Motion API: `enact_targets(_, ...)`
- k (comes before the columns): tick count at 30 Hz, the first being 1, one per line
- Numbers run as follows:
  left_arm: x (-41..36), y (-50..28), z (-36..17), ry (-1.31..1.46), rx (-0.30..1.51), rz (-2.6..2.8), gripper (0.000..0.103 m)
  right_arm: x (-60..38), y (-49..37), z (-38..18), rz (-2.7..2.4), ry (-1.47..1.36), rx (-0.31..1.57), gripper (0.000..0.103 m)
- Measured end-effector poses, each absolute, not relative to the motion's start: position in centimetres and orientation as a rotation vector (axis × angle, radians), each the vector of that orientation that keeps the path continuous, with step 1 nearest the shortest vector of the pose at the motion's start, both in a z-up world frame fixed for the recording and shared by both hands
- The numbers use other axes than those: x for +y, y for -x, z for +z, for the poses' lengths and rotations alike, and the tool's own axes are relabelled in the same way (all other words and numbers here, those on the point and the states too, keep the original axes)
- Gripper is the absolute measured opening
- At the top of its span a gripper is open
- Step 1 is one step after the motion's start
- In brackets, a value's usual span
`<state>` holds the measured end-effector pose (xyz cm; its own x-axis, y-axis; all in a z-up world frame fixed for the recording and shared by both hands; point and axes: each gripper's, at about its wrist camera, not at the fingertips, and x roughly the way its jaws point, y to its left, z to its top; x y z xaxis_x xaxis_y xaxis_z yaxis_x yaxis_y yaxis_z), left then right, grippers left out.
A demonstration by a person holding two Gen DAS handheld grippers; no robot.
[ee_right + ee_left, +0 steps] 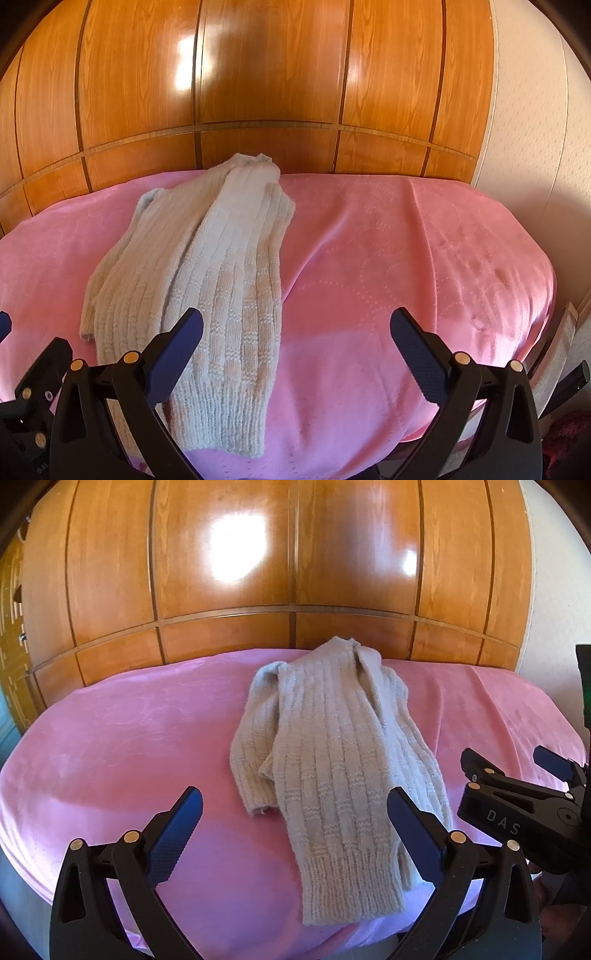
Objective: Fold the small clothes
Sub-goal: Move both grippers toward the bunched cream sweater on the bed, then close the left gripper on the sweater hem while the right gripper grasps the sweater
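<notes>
A grey knit sweater (332,753) lay on a pink blanket (129,738), folded lengthwise into a long strip that ran from the ribbed hem at the lower centre of the left wrist view up to the collar near the top edge of the blanket. One sleeve lay along its left side, the cuff ending at mid-frame. In the right wrist view the sweater (207,280) sat in the left half of the frame, and the blanket (406,258) filled the right half.

The left gripper (294,823) was spread wide and held nothing; its right finger stood in front of the sweater's lower right edge and its left finger over bare blanket. The right gripper (296,345) was also wide open and held nothing; its left finger stood in front of the sweater's hem area, its right finger over blanket. In the left wrist view the right gripper (517,775) showed at the right edge, beside the sweater. Whether any finger touched the cloth could not be told.

A glossy wooden wardrobe (295,554) filled the upper part of both views. No container showed in either view.
</notes>
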<state>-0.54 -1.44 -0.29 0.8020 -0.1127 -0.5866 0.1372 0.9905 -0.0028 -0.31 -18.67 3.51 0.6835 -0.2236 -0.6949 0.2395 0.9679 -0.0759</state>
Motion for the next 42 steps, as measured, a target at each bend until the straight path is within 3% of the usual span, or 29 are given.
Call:
enact_targets(23, -4.9, -1.6, -5.4, -0.181, 0.797, -0.292, 0.096, -20.9, -1.1, 1.4, -0.254, -0.055, 0.787, 0.101)
enact_targets(25, -5.4, -2.0, -6.7, -0.214, 0.837, -0.307, 0.082, -22.1, -1.4, 1.2, -0.235, -0.114, 0.796, 0.101)
enact_targets(29, -5.6, -2.6, -8.5, -0.215, 0.875, -0.333, 0.072, -23.8, -1.9, 0.9, -0.192, -0.175, 0.821, 0.101)
enact_targets(33, -4.8, -2.6, -8.0, -0.175, 0.855, -0.382, 0.022, -24.1, -2.9, 0.5, -0.088, -0.231, 0.844, 0.085)
enact_targets(34, -4.1, -2.8, -7.6, -0.137, 0.861, -0.403, 0.015, -24.0, -3.1, 0.4, -0.053, -0.254, 0.856, 0.079)
enact_targets(38, -0.5, -3.7, -5.1, 0.070, 0.860, -0.492, 0.013, -23.0, -5.0, -0.1, 0.090, -0.314, 0.894, 0.069)
enact_targets(42, 5.1, -5.5, -0.9, 0.254, 0.760, -0.454, 0.013, -21.4, -7.1, -0.5, 0.191, -0.352, 0.909, 0.069)
